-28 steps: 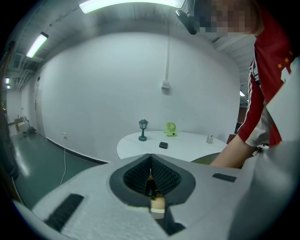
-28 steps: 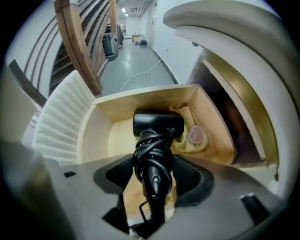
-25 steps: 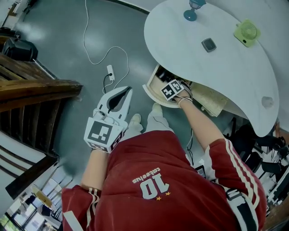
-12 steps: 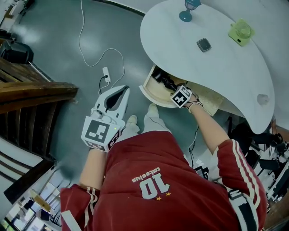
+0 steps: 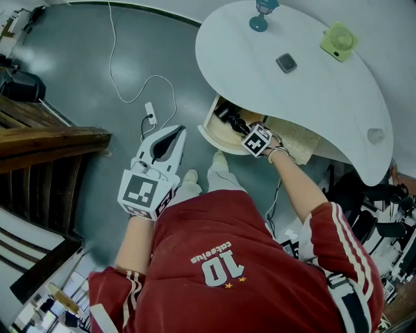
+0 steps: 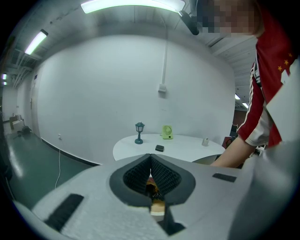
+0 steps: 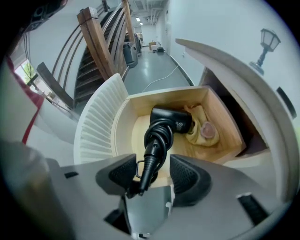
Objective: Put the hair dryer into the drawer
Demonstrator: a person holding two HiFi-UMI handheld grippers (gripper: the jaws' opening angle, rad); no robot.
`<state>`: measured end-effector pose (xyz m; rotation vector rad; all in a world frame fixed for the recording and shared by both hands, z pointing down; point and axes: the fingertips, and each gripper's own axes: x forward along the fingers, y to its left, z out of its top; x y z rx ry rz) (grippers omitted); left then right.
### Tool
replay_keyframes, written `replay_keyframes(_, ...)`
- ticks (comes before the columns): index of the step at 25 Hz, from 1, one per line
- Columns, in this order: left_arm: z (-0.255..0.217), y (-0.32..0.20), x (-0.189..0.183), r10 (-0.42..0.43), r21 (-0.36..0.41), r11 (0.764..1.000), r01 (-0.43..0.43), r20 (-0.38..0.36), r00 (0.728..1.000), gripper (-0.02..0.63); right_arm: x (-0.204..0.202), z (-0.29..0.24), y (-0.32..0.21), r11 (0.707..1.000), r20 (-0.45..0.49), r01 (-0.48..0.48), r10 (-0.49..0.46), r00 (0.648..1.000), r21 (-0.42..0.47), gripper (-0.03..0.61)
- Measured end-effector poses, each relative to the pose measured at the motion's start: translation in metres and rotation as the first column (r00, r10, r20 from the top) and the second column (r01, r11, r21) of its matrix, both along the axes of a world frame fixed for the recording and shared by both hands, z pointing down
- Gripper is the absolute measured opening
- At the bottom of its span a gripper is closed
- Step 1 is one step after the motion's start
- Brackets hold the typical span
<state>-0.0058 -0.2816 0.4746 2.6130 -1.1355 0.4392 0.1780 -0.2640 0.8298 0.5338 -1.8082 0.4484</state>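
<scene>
The black hair dryer lies inside the open pale wooden drawer under the white rounded counter. Its body rests beside a crumpled yellowish bundle, and what that bundle is cannot be made out. The black cord is looped round the handle, and its stiff end reaches up between the right tongs. These tongs stand apart and have just been closing. The cord end sits close by one pad and clear of the other, so no clamp shows.

In the head view the tips of the right tongs are hidden behind their marker cube, and the counter's edge covers part of the drawer. The left tongs are closed tip to tip over the grey floor, well apart from the drawer. A small teal lamp on the counter is cut off by the top edge.
</scene>
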Motion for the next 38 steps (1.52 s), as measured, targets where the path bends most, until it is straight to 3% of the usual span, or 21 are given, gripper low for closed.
replay_keyframes(10, -0.017, -0.003, -0.012, 0.048, 0.051, 0.998, -0.045, -0.055, 0.997, 0.0, 0.018, -0.049, 0.004, 0.98, 0.012, -0.167, 0.166, 0.986, 0.112, 0.232)
replay_keyframes(14, -0.025, -0.003, -0.021, 0.077, 0.068, 0.995, -0.07, -0.106, 0.991, 0.0, 0.025, -0.083, 0.01, 0.937, 0.054, -0.313, 0.309, 0.95, 0.157, 0.23)
replay_keyframes(19, -0.043, -0.006, -0.029, 0.133, 0.106, 0.987, -0.117, -0.16, 0.978, 0.0, 0.032, -0.129, 0.022, 0.859, 0.088, -0.448, 0.44, 0.893, 0.247, 0.225)
replay_keyframes(21, -0.052, -0.006, -0.032, 0.163, 0.127, 0.982, -0.141, -0.178, 0.971, 0.0, 0.035, -0.146, 0.028, 0.806, 0.134, -0.533, 0.517, 0.846, 0.258, 0.224)
replay_keyframes(25, -0.068, -0.002, -0.038, 0.234, 0.155, 0.967, -0.204, -0.203, 0.951, 0.0, 0.037, -0.196, 0.042, 0.669, 0.256, -0.694, 0.645, 0.72, 0.265, 0.224)
replay_keyframes(28, -0.076, 0.008, -0.044, 0.28, 0.169, 0.954, -0.247, -0.211, 0.937, 0.0, 0.032, -0.239, 0.057, 0.582, 0.332, -0.751, 0.675, 0.66, 0.31, 0.222)
replay_keyframes(33, -0.092, 0.018, -0.043, 0.355, 0.207, 0.927, -0.312, -0.215, 0.91, 0.0, 0.031, -0.303, 0.096, 0.398, 0.453, -0.836, 0.709, 0.541, 0.376, 0.222)
replay_keyframes(35, -0.102, 0.022, -0.043, 0.369, 0.216, 0.921, -0.324, -0.218, 0.904, 0.0, 0.026, -0.321, 0.113, 0.356, 0.488, -0.855, 0.709, 0.51, 0.378, 0.222)
replay_keyframes(38, -0.124, 0.033, -0.045, 0.396, 0.244, 0.908, -0.34, -0.237, 0.887, 0.0, 0.018, -0.348, 0.137, 0.323, 0.526, -0.865, 0.694, 0.492, 0.383, 0.222)
